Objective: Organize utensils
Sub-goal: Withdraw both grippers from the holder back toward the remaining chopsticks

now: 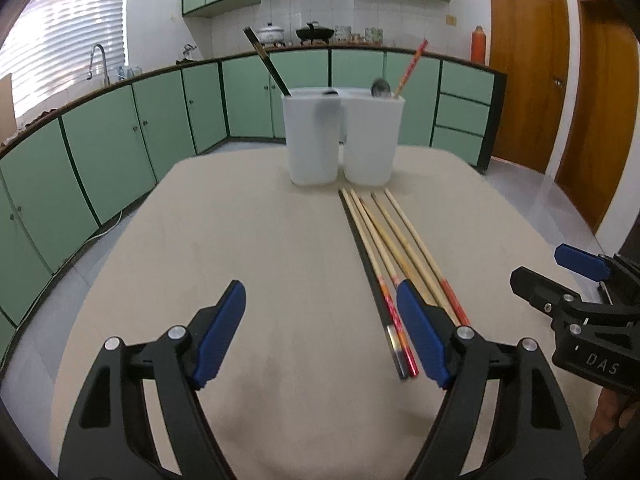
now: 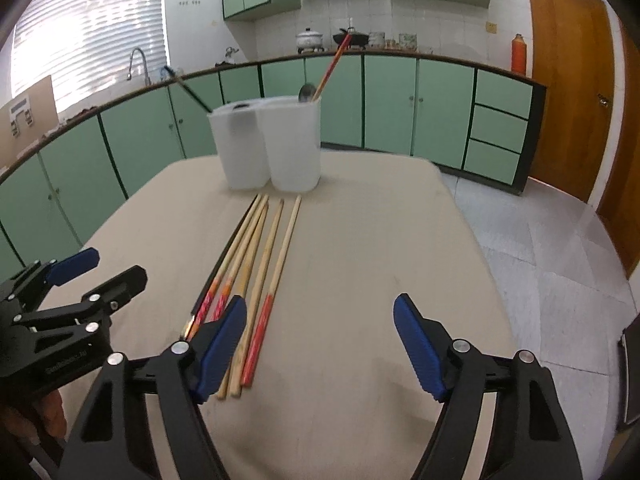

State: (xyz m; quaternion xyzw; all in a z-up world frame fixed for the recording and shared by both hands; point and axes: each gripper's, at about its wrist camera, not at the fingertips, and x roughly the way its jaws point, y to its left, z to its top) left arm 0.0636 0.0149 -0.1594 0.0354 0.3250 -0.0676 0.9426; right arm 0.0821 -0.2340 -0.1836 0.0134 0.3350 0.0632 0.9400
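Observation:
Several chopsticks (image 1: 384, 248) lie side by side on the beige table (image 1: 240, 240), running from the near middle toward two white holders (image 1: 340, 140). The left holder (image 1: 314, 140) has a black chopstick (image 1: 266, 60) leaning out. The right holder (image 1: 372, 140) has a red-patterned chopstick (image 1: 410, 68) and a metal spoon (image 1: 380, 88). My left gripper (image 1: 320, 328) is open and empty, just left of the chopsticks' near ends. My right gripper (image 2: 320, 340) is open and empty, just right of the chopsticks (image 2: 256, 264). The holders (image 2: 272, 144) stand beyond them.
Green kitchen cabinets (image 1: 120, 140) curve around behind the table, with a sink tap (image 1: 98, 60) at left and pots (image 1: 272, 34) on the counter. Wooden doors (image 1: 528, 80) stand at right. Tiled floor (image 2: 560, 260) lies past the table's right edge.

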